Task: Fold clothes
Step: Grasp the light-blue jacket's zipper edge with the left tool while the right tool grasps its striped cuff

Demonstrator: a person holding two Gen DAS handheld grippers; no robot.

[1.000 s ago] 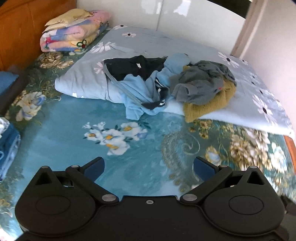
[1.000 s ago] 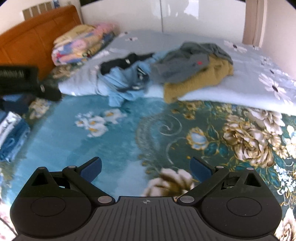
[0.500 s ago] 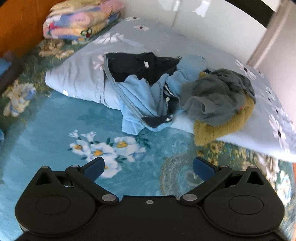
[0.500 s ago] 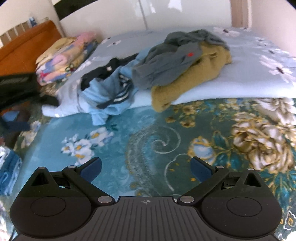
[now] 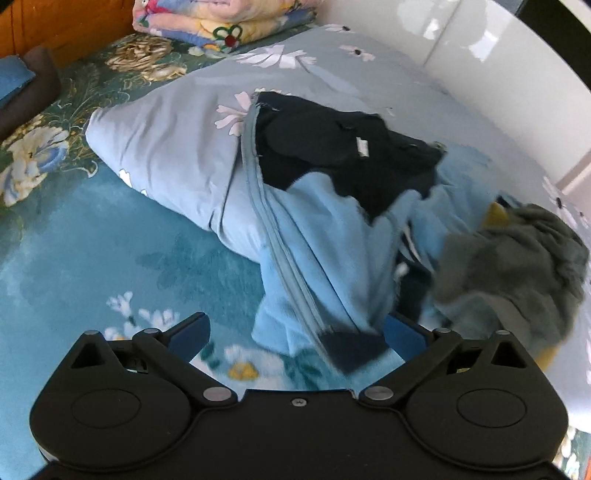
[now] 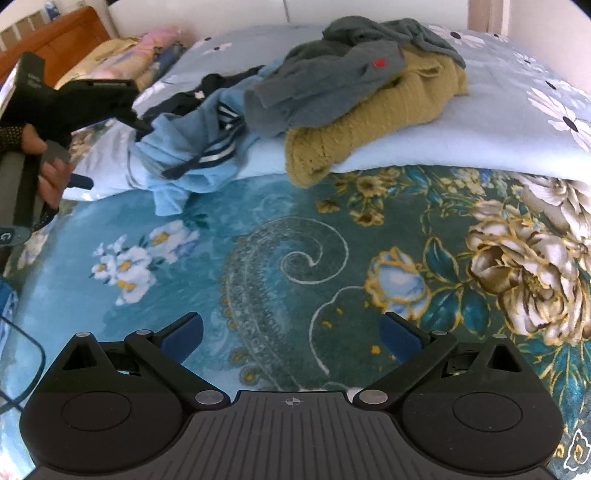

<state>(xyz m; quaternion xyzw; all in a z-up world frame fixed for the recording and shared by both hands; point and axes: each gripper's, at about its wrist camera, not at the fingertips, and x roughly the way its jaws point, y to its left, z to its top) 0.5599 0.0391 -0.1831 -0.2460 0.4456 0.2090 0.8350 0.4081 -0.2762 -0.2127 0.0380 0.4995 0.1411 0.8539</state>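
My left gripper (image 5: 295, 332) is spread wide, and the hanging end of the light blue jacket (image 5: 325, 251) drops right between its two blue fingertips (image 5: 192, 328); the dark hem patch sits just inside the right-hand tip, but whether it touches I cannot tell. Nothing is pinched. The jacket spills off the edge of a folded pale floral quilt (image 5: 166, 147) onto the teal flowered bedspread (image 5: 92, 258), with its dark navy lining (image 5: 332, 147) open on top.

To the right of the jacket a grey garment (image 5: 517, 266) is heaped, with a mustard sweater (image 6: 369, 122) under it, both resting on the quilt.

My right gripper (image 6: 291, 332) is also wide apart, empty, above bare bedspread, well short of the pile; the jacket lies ahead and to the left of it. From that side I see my left hand (image 6: 48, 162) around the black handle of the other tool, close beside the jacket.

A stack of folded colourful bedding (image 5: 221, 18) lies at the head of the bed.
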